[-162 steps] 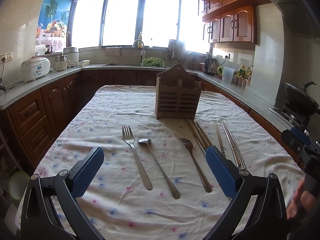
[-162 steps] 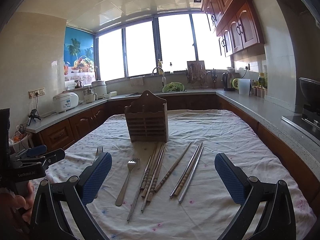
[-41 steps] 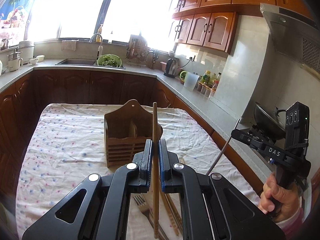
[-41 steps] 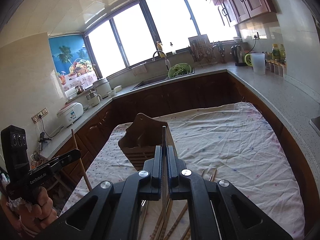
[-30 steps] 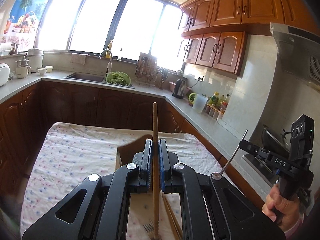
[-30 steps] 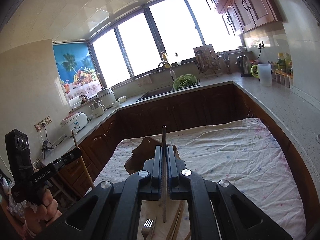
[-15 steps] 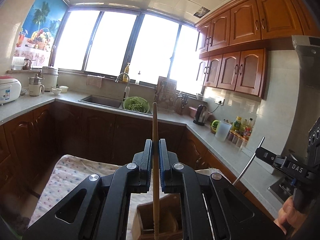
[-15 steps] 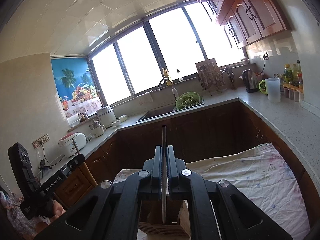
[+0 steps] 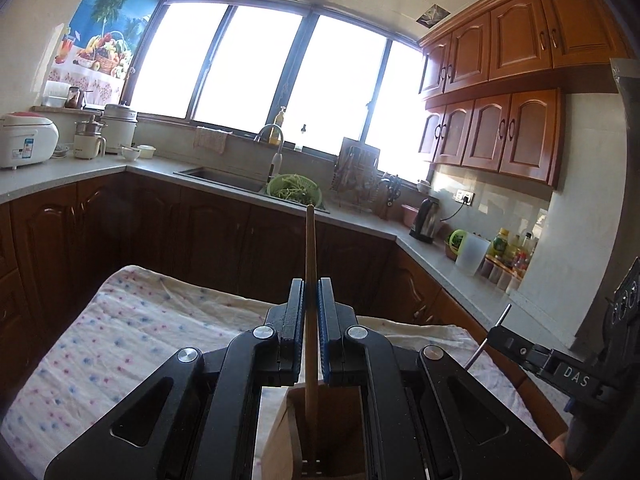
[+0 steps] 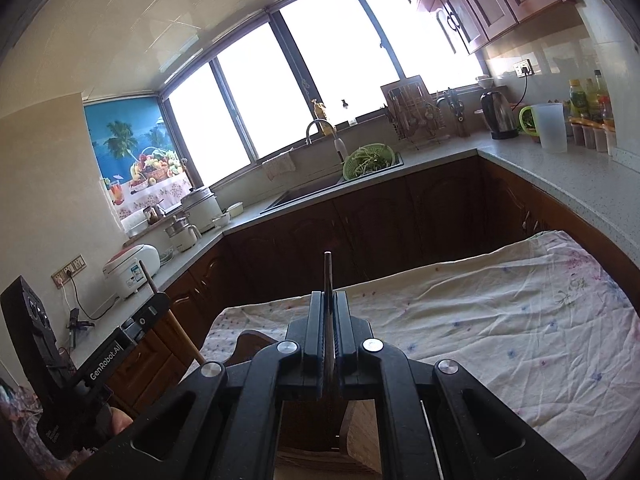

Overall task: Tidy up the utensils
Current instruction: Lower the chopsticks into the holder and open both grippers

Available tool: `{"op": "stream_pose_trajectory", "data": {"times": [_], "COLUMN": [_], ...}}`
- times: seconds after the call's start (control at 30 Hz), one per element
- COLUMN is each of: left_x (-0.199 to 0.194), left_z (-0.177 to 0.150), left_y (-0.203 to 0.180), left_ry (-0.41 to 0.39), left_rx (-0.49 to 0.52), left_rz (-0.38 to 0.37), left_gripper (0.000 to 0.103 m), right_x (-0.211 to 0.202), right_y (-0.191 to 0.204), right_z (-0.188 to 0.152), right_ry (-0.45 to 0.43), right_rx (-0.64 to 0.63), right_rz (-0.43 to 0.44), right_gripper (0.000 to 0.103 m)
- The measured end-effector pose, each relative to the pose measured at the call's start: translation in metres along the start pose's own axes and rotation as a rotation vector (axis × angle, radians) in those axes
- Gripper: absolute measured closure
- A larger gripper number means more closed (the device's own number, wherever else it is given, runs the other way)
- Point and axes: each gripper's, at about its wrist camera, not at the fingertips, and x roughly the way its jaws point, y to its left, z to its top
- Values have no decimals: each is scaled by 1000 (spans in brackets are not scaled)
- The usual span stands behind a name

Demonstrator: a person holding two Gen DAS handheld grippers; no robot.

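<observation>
My left gripper (image 9: 310,296) is shut on a wooden chopstick (image 9: 310,248) held upright; its lower end dips into the wooden utensil holder (image 9: 352,432) right below the jaws. My right gripper (image 10: 328,308) is shut on a metal chopstick (image 10: 327,276), also upright, above the same holder (image 10: 252,344). The right gripper with its metal chopstick also shows at the right of the left wrist view (image 9: 486,340). The left gripper and its wooden chopstick show at the left of the right wrist view (image 10: 150,284). The forks, the spoon and the other chopsticks are out of view.
The table has a white dotted cloth (image 9: 120,340), also seen in the right wrist view (image 10: 500,320). Dark wood cabinets and a grey counter (image 9: 100,168) ring the table, with a sink, a green colander (image 9: 294,190), a rice cooker (image 9: 24,140) and a kettle (image 10: 496,116).
Both grippers picked a chopstick off the cloth, turned it upright and carried it over the holder. In the last half second both sank a little toward the holder.
</observation>
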Motion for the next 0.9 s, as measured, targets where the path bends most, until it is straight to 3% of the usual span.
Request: {"op": "stream_pose_trajectory", "data": {"times": [0.2,0.63,0.7,0.77,0.83,0.87,0.9], "left_x": [9,14,14,14,9,6,2], "left_z": [-14,-8,-7,-6,-5,-4,-3], "left_y": [-5,1,1,0,0,0,1], "left_ry": [52,105,113,124,119,112,108], "left_rx": [58,55,56,60,59,56,52], "left_rz": [9,17,16,23,30,34,41], "left_gripper": [97,97,95,87,59,53,42], "right_x": [2,9,10,9,7,5,2], "right_y": [-5,-17,-18,-20,-21,-21,-21], "right_z": [-3,1,2,2,3,4,4], "right_ry": [5,42,46,46,46,45,41], "right_rx": [1,32,38,47,51,52,55], "right_rz": [-15,-19,-13,-7,0,4,6], "right_gripper": [99,98,93,93,92,90,81]}}
